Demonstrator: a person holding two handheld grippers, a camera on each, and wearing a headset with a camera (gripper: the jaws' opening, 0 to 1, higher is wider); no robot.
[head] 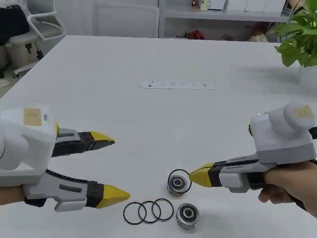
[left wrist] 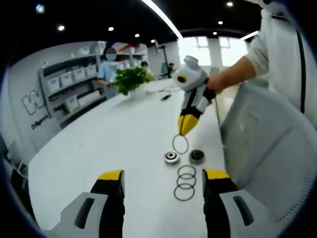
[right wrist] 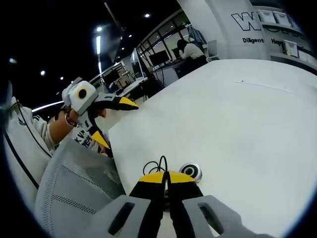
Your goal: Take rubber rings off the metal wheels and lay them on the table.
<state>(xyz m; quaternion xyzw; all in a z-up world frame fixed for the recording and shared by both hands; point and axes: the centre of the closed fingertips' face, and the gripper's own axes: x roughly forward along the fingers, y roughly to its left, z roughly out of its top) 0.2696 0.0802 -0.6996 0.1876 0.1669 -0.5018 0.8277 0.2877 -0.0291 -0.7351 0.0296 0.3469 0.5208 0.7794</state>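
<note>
My right gripper [head: 192, 174] is shut on a thin black rubber ring [head: 178, 170]. The ring hangs from its tip just over one metal wheel [head: 177, 185]. In the left gripper view the same ring [left wrist: 180, 153] dangles above the table, apart from the wheels [left wrist: 172, 157]. A second wheel [head: 187, 214] lies nearer me. Three loose rings [head: 148, 211] lie overlapping in a row on the white table [head: 148, 119]. My left gripper [head: 119, 167] stands open to the left of them, holding nothing. In the right gripper view the shut jaws pinch the ring [right wrist: 157, 166] beside a wheel [right wrist: 190, 171].
A flush socket strip [head: 177, 85] sits mid-table. A green plant [head: 299, 39] stands at the far right edge. An office chair [head: 42, 25] is beyond the far left corner. A mesh chair back [left wrist: 262, 148] is close behind the near edge.
</note>
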